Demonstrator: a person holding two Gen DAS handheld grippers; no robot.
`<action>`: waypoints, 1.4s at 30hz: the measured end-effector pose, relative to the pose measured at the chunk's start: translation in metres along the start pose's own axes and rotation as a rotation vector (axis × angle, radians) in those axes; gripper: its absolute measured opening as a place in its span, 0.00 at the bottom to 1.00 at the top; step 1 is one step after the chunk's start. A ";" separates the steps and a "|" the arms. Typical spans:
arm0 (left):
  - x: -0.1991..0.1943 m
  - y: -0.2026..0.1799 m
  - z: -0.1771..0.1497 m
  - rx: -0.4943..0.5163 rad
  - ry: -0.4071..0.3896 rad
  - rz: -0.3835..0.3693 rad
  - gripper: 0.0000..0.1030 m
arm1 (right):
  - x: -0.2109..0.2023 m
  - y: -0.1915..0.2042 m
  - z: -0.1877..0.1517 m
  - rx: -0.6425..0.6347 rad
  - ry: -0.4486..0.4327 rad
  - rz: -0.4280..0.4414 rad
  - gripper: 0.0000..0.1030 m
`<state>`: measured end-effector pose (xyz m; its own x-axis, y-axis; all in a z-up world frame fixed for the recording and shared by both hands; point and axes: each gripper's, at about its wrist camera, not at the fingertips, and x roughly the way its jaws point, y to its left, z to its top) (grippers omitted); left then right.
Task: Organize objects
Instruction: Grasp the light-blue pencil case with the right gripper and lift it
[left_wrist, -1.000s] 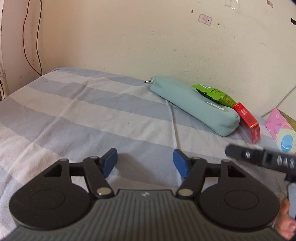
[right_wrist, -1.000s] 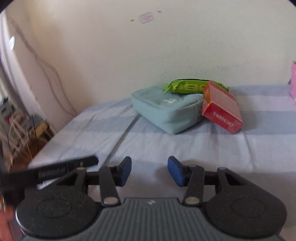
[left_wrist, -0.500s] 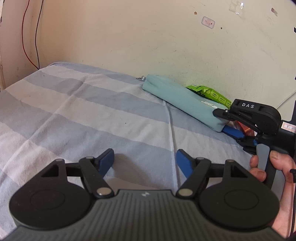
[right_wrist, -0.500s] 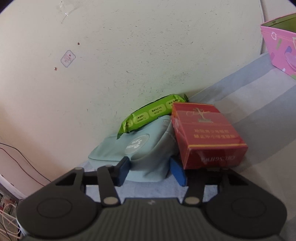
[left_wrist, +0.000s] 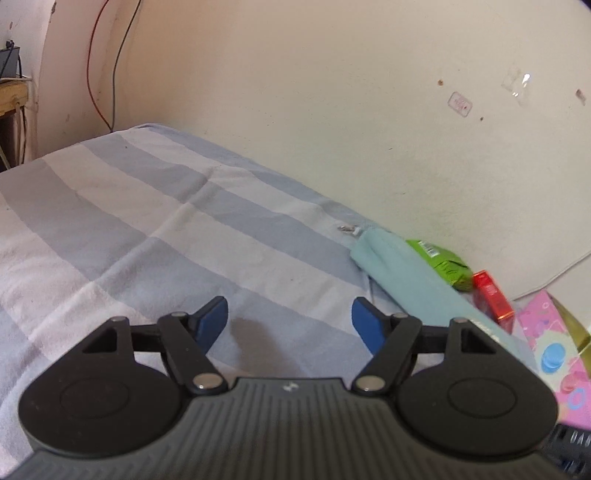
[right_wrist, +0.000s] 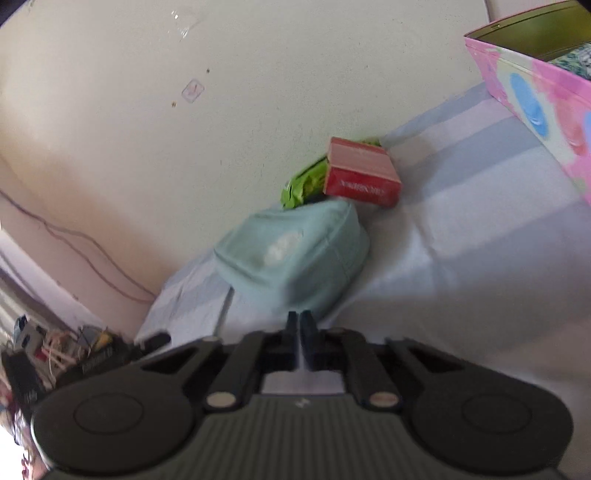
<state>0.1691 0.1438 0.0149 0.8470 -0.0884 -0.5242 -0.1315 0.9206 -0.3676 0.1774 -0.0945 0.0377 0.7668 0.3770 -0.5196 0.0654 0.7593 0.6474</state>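
Note:
A teal fabric pouch (left_wrist: 406, 273) lies on the striped bed against the wall, with a green packet (left_wrist: 443, 264) behind it and a red box (left_wrist: 493, 295) at its right end. My left gripper (left_wrist: 289, 310) hovers open over bare sheet, left of the pouch, with nothing between its blue pads. In the right wrist view the pouch (right_wrist: 295, 254) lies just ahead of my right gripper (right_wrist: 299, 321), which is shut with nothing in it. The red box (right_wrist: 362, 173) and the green packet (right_wrist: 303, 181) sit beyond, untouched.
A pink patterned box (right_wrist: 535, 92) stands open at the right on the bed; it also shows as the pink box (left_wrist: 554, 343) in the left wrist view. The wall (left_wrist: 332, 129) runs close behind the objects. Cables and clutter (right_wrist: 66, 350) lie beyond the bed's left edge.
My right gripper has drawn back from the red box and pouch and closed on nothing. It has dropped out of the left view's middle. The left gripper has opened wider and rolled.

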 end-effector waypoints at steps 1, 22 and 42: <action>-0.002 -0.002 -0.001 0.007 -0.002 -0.035 0.75 | -0.013 -0.006 -0.009 -0.003 0.020 0.007 0.03; 0.022 -0.013 -0.006 0.021 0.050 -0.103 0.81 | 0.031 -0.014 0.042 0.162 -0.155 -0.019 0.52; -0.021 -0.065 -0.034 0.283 0.092 -0.512 0.69 | -0.155 -0.060 -0.036 -0.159 -0.073 -0.029 0.28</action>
<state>0.1428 0.0734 0.0236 0.7164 -0.5690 -0.4036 0.4353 0.8167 -0.3787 0.0317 -0.1788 0.0591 0.8110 0.3182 -0.4910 -0.0092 0.8461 0.5330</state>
